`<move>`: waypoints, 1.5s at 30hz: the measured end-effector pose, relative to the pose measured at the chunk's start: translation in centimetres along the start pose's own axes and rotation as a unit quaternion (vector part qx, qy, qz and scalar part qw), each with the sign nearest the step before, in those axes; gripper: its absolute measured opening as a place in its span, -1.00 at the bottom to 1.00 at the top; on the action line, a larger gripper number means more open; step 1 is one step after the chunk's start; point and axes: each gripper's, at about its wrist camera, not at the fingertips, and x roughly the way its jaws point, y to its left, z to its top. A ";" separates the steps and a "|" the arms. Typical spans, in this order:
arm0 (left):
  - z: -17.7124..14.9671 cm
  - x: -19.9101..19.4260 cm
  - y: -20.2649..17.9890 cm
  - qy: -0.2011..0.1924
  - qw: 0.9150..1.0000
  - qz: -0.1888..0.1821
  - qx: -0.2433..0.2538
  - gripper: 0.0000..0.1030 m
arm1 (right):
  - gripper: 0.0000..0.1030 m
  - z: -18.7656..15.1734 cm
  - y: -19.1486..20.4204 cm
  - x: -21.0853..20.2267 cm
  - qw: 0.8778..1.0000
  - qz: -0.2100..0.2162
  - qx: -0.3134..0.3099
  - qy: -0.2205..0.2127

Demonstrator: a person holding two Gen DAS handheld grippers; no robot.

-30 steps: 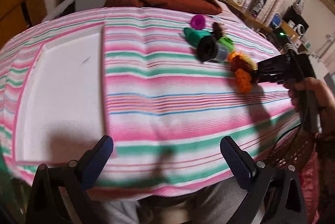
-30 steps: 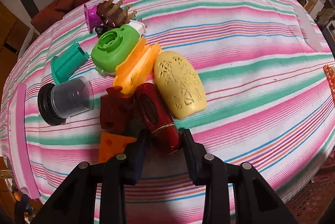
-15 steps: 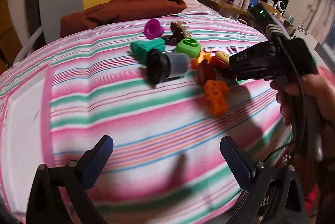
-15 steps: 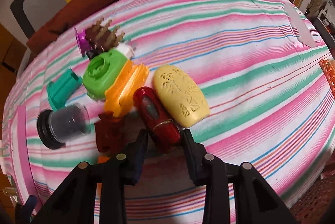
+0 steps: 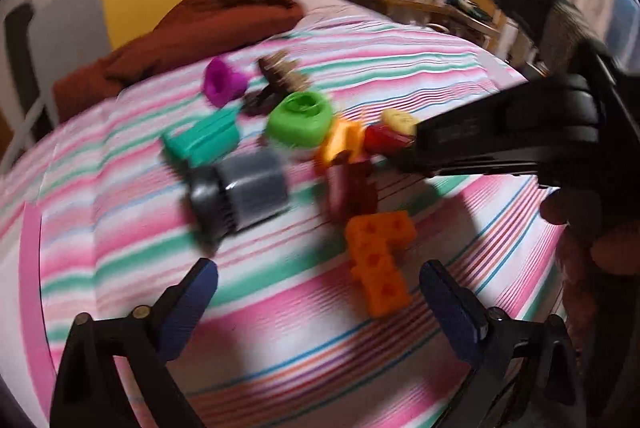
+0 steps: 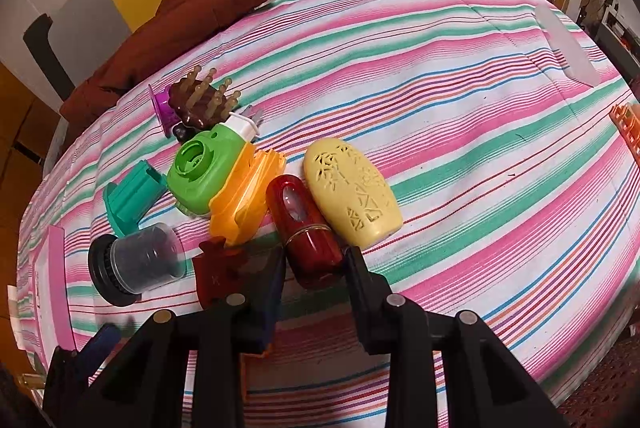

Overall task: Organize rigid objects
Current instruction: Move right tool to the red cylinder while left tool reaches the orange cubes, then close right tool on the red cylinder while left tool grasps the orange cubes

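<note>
On the striped bed (image 6: 460, 76), a red capsule (image 6: 306, 228) is gripped by the right tongs (image 6: 314, 268); the left tongs (image 5: 318, 292) are held wide above an orange block (image 5: 378, 260).

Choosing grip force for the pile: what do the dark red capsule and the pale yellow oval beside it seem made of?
Dark red capsule: likely hard glossy plastic, with sharp highlights and a clear window. Pale yellow oval: probably matte rigid plastic, with crisp cut-out patterns and no shine.

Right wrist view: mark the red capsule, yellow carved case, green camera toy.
red capsule (image 6: 306, 234), right wrist view, lower body.
yellow carved case (image 6: 352, 190), right wrist view, carved top face.
green camera toy (image 6: 200, 172), right wrist view, front face.
</note>
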 end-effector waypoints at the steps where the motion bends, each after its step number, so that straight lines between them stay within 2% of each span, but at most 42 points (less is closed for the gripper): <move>1: 0.1 0.1 -0.5 -0.006 1.000 0.003 0.014 0.81 | -0.42 0.0 0.2 0.2 1.000 -0.002 -0.001 0.000; 2: 0.2 0.5 -0.9 -0.007 0.999 0.006 0.030 0.64 | -0.42 0.0 0.3 0.2 1.000 -0.003 -0.002 -0.001; 3: 0.2 0.9 -1.2 -0.005 0.999 0.007 0.041 0.38 | -0.42 -0.2 0.1 0.0 1.000 -0.002 -0.002 -0.001; 4: 0.1 1.3 -1.4 0.002 0.999 0.007 0.051 0.26 | -0.42 -0.1 0.2 0.2 1.000 -0.002 -0.002 0.000; 5: -0.1 1.9 -1.3 0.009 0.998 0.000 0.054 0.04 | -0.42 -0.1 0.1 0.1 1.000 -0.003 -0.002 0.001; 6: -0.2 2.2 -1.2 0.014 0.999 -0.005 0.052 -0.08 | -0.42 0.3 0.5 0.9 1.000 -0.004 -0.003 0.003; 7: -0.4 2.2 -0.9 0.004 0.999 -0.016 0.045 -0.11 | -0.42 0.4 0.6 1.2 1.000 -0.006 -0.005 0.004; 9: -0.7 2.1 -0.5 -0.007 0.999 -0.015 0.045 -0.33 | -0.42 0.4 0.7 1.4 1.000 -0.009 -0.009 0.009; 12: -1.8 1.5 0.0 -0.029 0.998 -0.012 0.057 -0.41 | -0.44 0.3 0.8 1.7 1.000 -0.001 -0.011 0.016; 20: -3.9 -0.1 1.8 -0.051 0.998 -0.032 0.028 -0.45 | -0.47 0.0 1.2 1.3 1.000 0.000 -0.024 0.008; 28: -6.0 -1.4 2.4 -0.070 0.997 -0.017 0.029 -0.47 | -0.50 -0.6 2.6 0.1 0.998 -0.009 -0.063 -0.023; 31: -7.1 -2.1 2.8 -0.078 0.997 -0.014 0.017 -0.67 | -0.50 -0.5 2.2 -0.1 0.998 -0.001 -0.056 -0.028; 33: -8.1 -3.1 3.2 -0.084 0.996 -0.009 0.008 -0.88 | -0.50 -0.3 1.8 -0.3 0.998 0.005 -0.046 -0.032; 35: -8.7 -3.8 3.7 -0.087 0.996 0.001 -0.008 -0.98 | -0.50 0.0 1.4 -0.5 0.998 0.012 -0.034 -0.042; 36: -8.9 -4.1 3.9 -0.086 0.996 0.001 -0.017 -0.98 | -0.50 0.1 1.4 -0.6 0.998 0.012 -0.029 -0.045; 38: -8.7 -4.7 3.9 -0.093 0.995 -0.021 -0.029 -0.98 | -0.50 0.2 1.1 -0.7 0.998 0.015 -0.020 -0.053; 40: -7.5 -4.6 3.1 -0.109 0.994 -0.007 -0.001 -0.98 | -0.50 0.3 0.9 -0.8 0.998 0.017 -0.012 -0.054; 41: -7.1 -4.6 2.7 -0.115 0.993 -0.003 0.012 -0.90 | -0.50 0.3 0.8 -0.8 0.998 0.018 -0.010 -0.054; 43: -5.9 -4.5 1.9 -0.120 0.992 0.001 0.035 -0.54 | -0.50 0.3 0.8 -0.8 0.998 0.018 -0.009 -0.056; 44: -5.0 -3.8 1.3 -0.114 0.992 0.002 0.049 -0.11 | -0.50 0.3 0.9 -0.9 0.998 0.017 -0.009 -0.057; 45: -4.5 -3.6 1.1 -0.115 0.992 0.002 0.055 0.11 | -0.50 0.3 0.9 -0.9 0.998 0.016 -0.010 -0.058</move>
